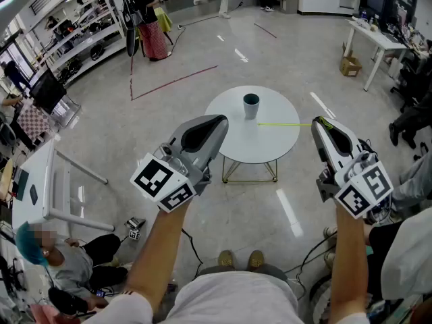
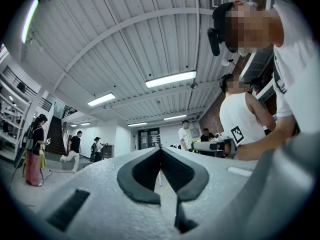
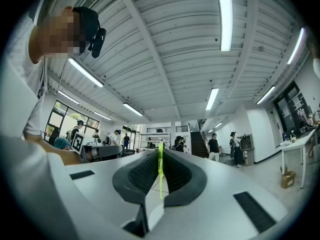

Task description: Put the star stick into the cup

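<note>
A dark cup (image 1: 250,105) stands upright near the far side of the round white table (image 1: 233,144). My right gripper (image 1: 317,124) hovers at the table's right edge, shut on the thin yellow-green star stick (image 1: 283,123). The stick reaches left over the tabletop and ends just right of the cup. In the right gripper view the star stick (image 3: 160,170) runs pinched between the dark pads (image 3: 177,176) of the right gripper (image 3: 160,151). No star shape shows. My left gripper (image 1: 220,121) is held over the table's left part, shut and empty, and the left gripper (image 2: 161,150) points up at the ceiling.
People walk and stand at the back of the hall. Shelves (image 1: 74,32) line the left wall. A white desk (image 1: 378,42) with a cardboard box (image 1: 349,66) beneath it stands far right. A seated person (image 1: 61,262) and a white table (image 1: 50,187) are at lower left.
</note>
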`<state>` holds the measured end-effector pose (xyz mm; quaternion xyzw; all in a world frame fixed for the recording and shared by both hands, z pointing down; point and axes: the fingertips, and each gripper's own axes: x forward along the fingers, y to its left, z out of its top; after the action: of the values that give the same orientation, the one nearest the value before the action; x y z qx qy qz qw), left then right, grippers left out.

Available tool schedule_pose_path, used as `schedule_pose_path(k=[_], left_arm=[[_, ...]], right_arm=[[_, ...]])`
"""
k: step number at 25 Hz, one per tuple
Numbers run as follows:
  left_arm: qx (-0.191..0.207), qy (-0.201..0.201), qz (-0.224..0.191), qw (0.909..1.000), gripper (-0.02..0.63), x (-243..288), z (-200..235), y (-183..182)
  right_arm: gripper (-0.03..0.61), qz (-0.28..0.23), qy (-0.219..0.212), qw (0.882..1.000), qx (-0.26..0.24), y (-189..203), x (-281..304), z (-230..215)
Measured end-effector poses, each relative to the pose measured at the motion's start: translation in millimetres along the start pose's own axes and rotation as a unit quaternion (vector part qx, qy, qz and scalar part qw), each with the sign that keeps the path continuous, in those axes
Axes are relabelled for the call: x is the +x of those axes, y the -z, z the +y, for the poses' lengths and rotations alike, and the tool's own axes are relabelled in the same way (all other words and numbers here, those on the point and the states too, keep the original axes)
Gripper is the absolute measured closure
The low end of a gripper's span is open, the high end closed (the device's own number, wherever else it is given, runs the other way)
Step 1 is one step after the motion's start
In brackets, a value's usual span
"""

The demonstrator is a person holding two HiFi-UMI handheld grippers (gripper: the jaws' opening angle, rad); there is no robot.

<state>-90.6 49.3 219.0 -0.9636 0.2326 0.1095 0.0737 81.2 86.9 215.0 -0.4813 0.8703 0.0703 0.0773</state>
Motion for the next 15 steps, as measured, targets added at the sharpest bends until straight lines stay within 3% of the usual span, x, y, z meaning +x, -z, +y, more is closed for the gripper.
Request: schedule_pose_path(k=[15], left_arm=[[-0.003, -0.009, 0.007, 0.9999, 0.598, 5, 4, 11]], right_arm=[[0.555, -0.004, -0.007, 1.000, 0.008, 6, 3, -9]])
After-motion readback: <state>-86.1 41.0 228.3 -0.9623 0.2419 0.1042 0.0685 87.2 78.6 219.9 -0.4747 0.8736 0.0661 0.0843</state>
